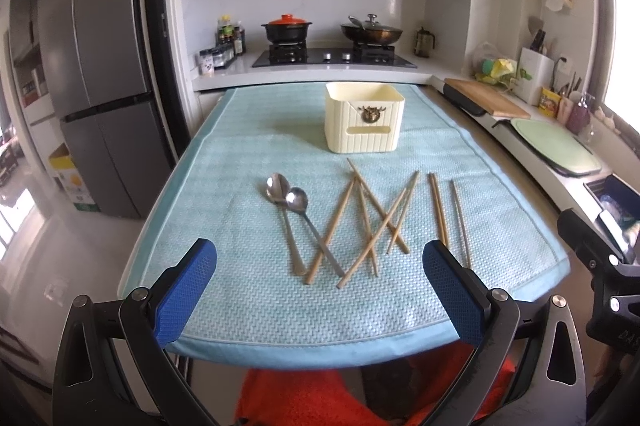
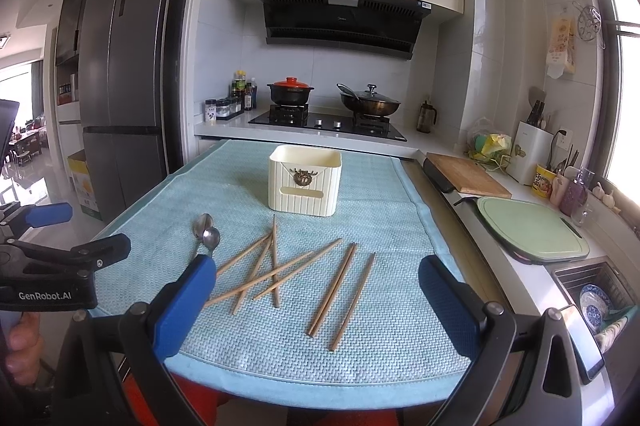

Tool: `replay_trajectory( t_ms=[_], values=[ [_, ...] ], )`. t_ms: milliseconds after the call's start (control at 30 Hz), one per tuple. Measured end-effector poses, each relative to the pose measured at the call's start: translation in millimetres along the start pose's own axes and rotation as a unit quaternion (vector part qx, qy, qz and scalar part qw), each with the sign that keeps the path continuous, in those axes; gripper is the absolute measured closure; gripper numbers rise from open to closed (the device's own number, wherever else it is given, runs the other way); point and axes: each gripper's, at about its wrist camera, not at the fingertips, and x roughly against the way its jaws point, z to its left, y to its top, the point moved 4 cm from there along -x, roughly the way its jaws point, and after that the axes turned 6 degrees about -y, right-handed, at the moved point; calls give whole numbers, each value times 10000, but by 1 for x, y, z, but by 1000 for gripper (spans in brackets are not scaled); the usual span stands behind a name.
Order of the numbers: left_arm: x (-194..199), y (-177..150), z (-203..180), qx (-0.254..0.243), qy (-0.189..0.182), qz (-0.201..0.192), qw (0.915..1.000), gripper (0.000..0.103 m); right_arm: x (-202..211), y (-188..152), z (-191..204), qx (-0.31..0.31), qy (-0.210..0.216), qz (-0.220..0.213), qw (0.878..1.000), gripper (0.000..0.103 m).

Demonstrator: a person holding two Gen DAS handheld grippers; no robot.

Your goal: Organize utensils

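Two metal spoons (image 1: 291,210) lie side by side on the light blue mat (image 1: 248,298), left of several wooden chopsticks (image 1: 376,218) that lie scattered and partly crossed. A cream utensil holder (image 1: 363,117) stands upright behind them. My left gripper (image 1: 320,258) is open and empty, above the mat's near edge. In the right wrist view the spoons (image 2: 207,235), chopsticks (image 2: 276,266) and holder (image 2: 305,180) show again. My right gripper (image 2: 316,276) is open and empty, over the near right part of the mat (image 2: 384,354).
A stove (image 1: 334,58) with a red-lidded pot (image 1: 286,29) and a wok (image 1: 371,31) sits behind the mat. A wooden cutting board (image 1: 486,98), a green board (image 1: 554,144) and a sink (image 2: 596,294) run along the right counter. A fridge (image 1: 92,66) stands left.
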Motion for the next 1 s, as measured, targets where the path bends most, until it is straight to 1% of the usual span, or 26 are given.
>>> replay_trajectory(
  t_ms=[333, 567, 633, 733, 867, 1000],
  values=[
    [-9, -2, 3, 66, -109, 95, 9999, 1, -4, -1, -2, -15, -44, 78, 10000, 0],
    [-19, -6, 18, 414, -268, 259, 9984, 1, -8, -3, -6, -32, -130, 92, 9999, 0],
    [-24, -8, 25, 549, -211, 360, 9976, 1, -12, -4, -7, -34, -156, 144, 9998, 0],
    [-32, -9, 34, 610, -102, 453, 9971, 1, -19, -5, -7, -11, -185, 206, 9996, 0],
    [-43, -9, 44, 773, -262, 526, 9953, 1, -26, -6, -10, -6, -204, 287, 9994, 0],
    [-54, -7, 54, 831, -176, 590, 9946, 1, -39, -6, -21, -136, -173, 446, 9988, 0]
  ],
)
